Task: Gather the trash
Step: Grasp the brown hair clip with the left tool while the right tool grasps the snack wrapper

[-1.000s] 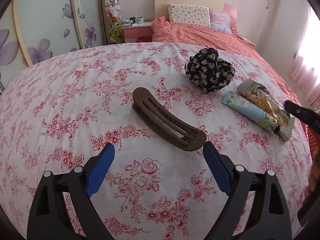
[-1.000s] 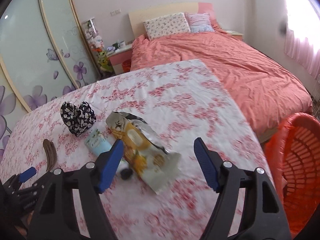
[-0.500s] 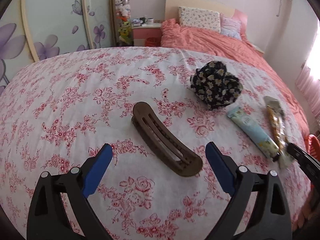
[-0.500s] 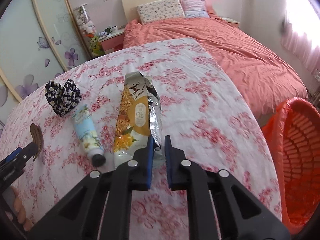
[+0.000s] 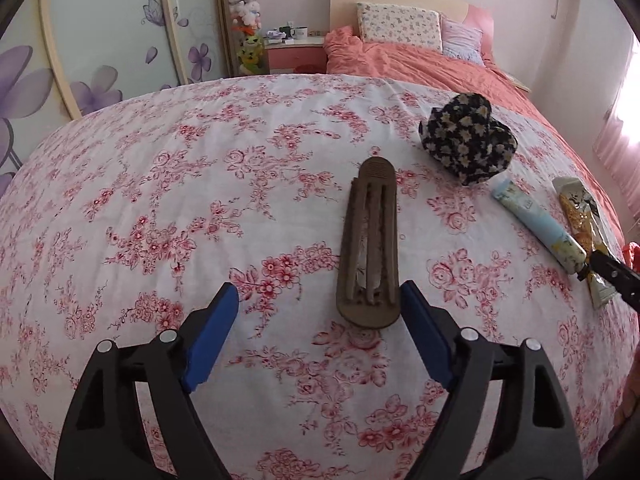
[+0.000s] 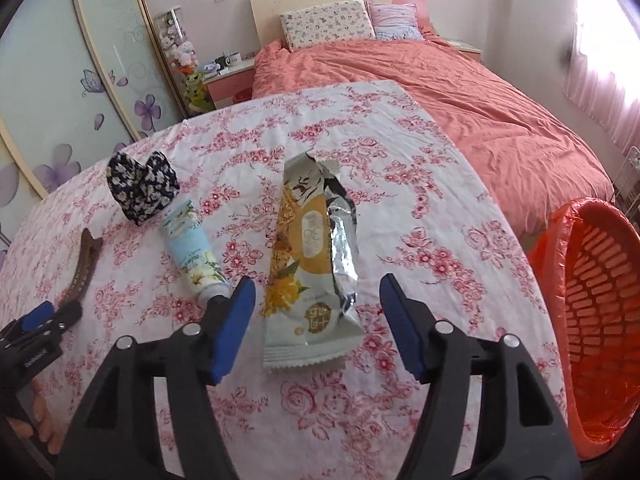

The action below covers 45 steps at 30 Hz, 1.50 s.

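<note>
Right wrist view: right gripper [image 6: 316, 324] just reopened, straddling snack wrapper [image 6: 312, 264] unpinched | left gripper [image 5: 318, 332] spread, closing slightly beside hair clip [image 5: 370, 240] | step: grasp wrapper | next: clamp it, carry to orange basket [image 6: 592, 320] off tabletop's right edge

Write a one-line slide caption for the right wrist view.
Open right tongs straddle a torn snack wrapper on the floral cloth, orange bin alongside.
</note>
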Each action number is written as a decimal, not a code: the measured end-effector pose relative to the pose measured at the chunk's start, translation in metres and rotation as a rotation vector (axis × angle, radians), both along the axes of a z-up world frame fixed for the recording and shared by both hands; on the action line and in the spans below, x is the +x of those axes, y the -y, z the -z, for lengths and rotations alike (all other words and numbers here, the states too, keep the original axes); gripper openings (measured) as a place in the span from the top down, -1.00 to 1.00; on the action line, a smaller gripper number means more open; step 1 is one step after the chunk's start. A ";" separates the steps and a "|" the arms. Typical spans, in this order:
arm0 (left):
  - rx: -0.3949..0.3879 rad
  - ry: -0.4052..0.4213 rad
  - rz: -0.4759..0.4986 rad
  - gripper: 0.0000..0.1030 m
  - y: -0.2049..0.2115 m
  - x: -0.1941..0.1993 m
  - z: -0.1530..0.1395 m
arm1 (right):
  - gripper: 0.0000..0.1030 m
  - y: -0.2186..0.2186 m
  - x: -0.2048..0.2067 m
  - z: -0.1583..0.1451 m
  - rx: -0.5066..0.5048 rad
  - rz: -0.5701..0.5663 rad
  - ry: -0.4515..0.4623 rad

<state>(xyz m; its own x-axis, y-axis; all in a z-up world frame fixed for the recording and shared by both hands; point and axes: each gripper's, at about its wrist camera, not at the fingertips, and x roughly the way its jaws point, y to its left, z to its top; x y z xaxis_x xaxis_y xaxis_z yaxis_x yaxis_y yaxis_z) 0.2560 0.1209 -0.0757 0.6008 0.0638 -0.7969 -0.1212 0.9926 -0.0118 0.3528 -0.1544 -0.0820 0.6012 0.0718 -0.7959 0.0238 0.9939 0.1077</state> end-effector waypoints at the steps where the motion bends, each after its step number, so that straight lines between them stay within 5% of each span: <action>1: -0.006 0.001 -0.002 -0.59 0.000 0.001 0.000 | -0.28 -0.002 0.002 0.001 -0.016 0.003 0.011; 6: -0.006 0.016 0.004 -0.53 0.009 0.012 -0.002 | -0.27 -0.006 0.013 0.004 -0.049 0.007 0.017; 9: 0.018 0.016 0.002 -0.30 0.016 0.021 0.000 | 0.16 -0.005 0.014 0.003 -0.071 0.014 0.020; 13: 0.026 0.029 0.026 0.22 0.018 0.020 -0.002 | 0.23 0.004 0.001 0.003 -0.052 0.004 0.023; 16: 0.028 0.032 0.074 0.35 0.020 0.007 -0.002 | 0.24 0.009 -0.017 0.002 -0.035 -0.003 0.018; 23: 0.024 0.034 0.145 0.34 0.026 -0.031 -0.001 | 0.19 0.009 -0.060 0.001 -0.039 -0.043 0.022; 31: -0.012 0.023 0.045 0.00 0.020 0.000 -0.002 | 0.00 0.000 -0.045 0.003 -0.051 0.011 0.023; 45: 0.025 0.025 0.035 -0.01 0.024 0.010 0.000 | -0.20 -0.007 -0.040 0.006 -0.100 0.003 0.006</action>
